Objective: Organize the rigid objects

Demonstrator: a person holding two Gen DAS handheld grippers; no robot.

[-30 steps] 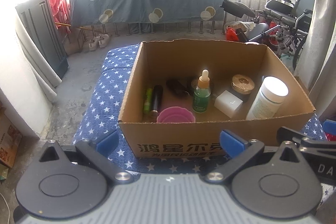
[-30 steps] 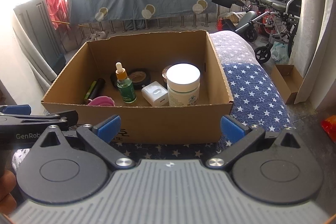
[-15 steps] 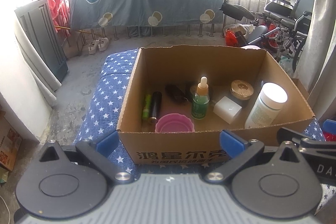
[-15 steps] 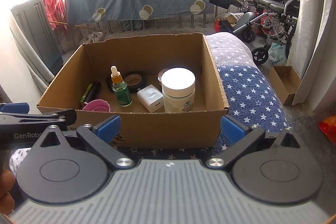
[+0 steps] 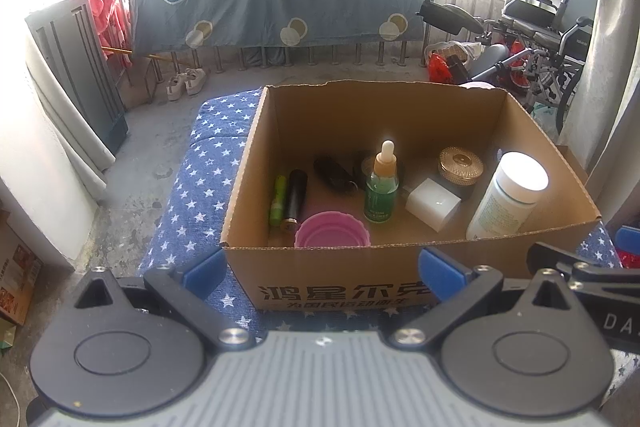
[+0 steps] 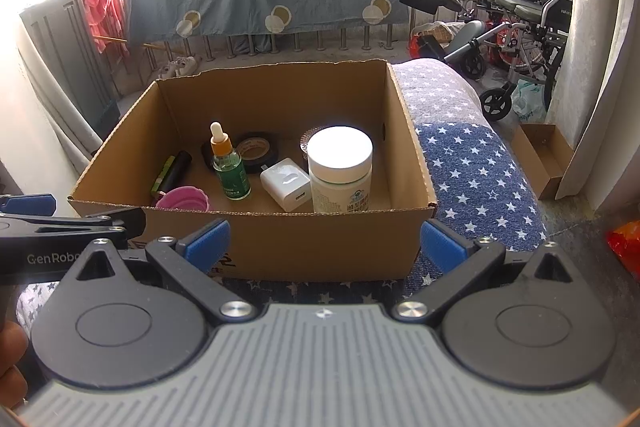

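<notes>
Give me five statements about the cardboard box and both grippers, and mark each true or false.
1. The green glass dropper bottle stands upright in the brown cardboard box. True.
2. The right gripper is shut on the white plastic jar with the white lid. False: it is open and holds nothing, short of the box's near wall.
3. The pink round cup sits near the box's front wall. True.
4. The white square charger block lies outside the box on the blue star-patterned cloth. False: it is inside, beside the jar.
5. The left gripper is open and empty. True.
</notes>
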